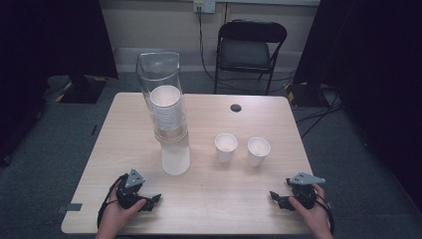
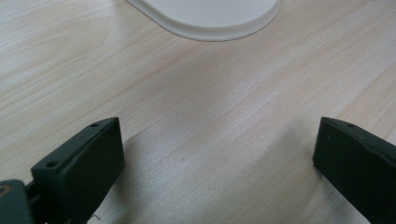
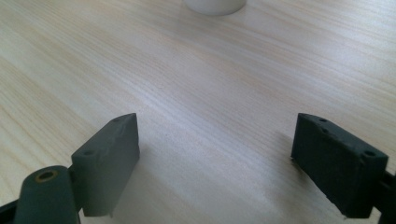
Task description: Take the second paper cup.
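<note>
left gripper [image 1: 152, 200]: rests low on the table [image 1: 209, 204] near the front edge, in front of and left of the dispenser; jaws spread, nothing between them, so it looks parked and ready.
dispenser [image 1: 161, 94]: a clear upright tube holding a stack of white cups [image 1: 166, 112]; the bottom cup hangs out below, likely so it can be pulled free.
left cup [image 1: 226, 147]: stands upright, mouth up, right of the dispenser.
right cup [image 1: 258, 151]: just beside the left cup, farther right of the dispenser, apart from it.
right gripper [image 1: 278, 199]: far right of the dispenser, low near the front edge; jaws wide, empty.
left gripper view: shows a white rim [image 2: 210, 18] close ahead.
right gripper view: shows a cup base [image 3: 215, 5] ahead, bare wood between the jaws.
</note>
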Motion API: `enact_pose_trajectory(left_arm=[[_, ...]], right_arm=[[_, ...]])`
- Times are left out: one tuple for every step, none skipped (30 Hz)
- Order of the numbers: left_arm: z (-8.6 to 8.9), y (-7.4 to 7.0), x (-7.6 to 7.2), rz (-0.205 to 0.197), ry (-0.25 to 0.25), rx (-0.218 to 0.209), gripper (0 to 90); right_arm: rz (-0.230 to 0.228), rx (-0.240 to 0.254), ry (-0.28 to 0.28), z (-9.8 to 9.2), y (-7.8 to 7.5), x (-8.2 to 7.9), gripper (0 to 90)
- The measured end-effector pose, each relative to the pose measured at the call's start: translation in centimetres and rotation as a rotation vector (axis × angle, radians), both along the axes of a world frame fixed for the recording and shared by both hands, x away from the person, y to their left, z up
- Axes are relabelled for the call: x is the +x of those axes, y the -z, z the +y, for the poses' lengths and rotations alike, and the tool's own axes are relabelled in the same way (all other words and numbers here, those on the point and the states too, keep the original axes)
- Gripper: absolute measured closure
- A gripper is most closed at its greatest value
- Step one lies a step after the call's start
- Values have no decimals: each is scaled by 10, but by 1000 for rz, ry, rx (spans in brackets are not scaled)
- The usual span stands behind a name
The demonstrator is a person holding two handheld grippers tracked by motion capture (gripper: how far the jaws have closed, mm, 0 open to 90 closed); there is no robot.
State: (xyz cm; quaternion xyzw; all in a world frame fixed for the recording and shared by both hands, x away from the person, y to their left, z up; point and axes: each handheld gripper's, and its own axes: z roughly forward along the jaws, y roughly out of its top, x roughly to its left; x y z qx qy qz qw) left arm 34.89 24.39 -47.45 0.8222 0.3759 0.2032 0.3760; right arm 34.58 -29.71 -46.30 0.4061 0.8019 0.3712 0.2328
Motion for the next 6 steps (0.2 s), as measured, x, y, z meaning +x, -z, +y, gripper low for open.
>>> enact_pose_trajectory(left_arm=[[0, 0, 0, 0, 0, 1, 15], [0, 0, 0, 0, 0, 1, 14], [0, 0, 0, 0, 0, 1, 14], [0, 0, 0, 0, 0, 0, 15], [0, 0, 0, 0, 0, 0, 14], [0, 0, 0, 0, 0, 1, 14]], right_arm=[[-1, -3, 1, 0, 0, 0, 143], [-3, -3, -4, -1, 0, -1, 143], [-3, -1, 1, -3, 0, -1, 143], [-2, 2, 0, -4, 0, -1, 143], [-1, 4, 3, -5, 0, -1, 143], [-1, 4, 3, -5, 0, -1, 143]])
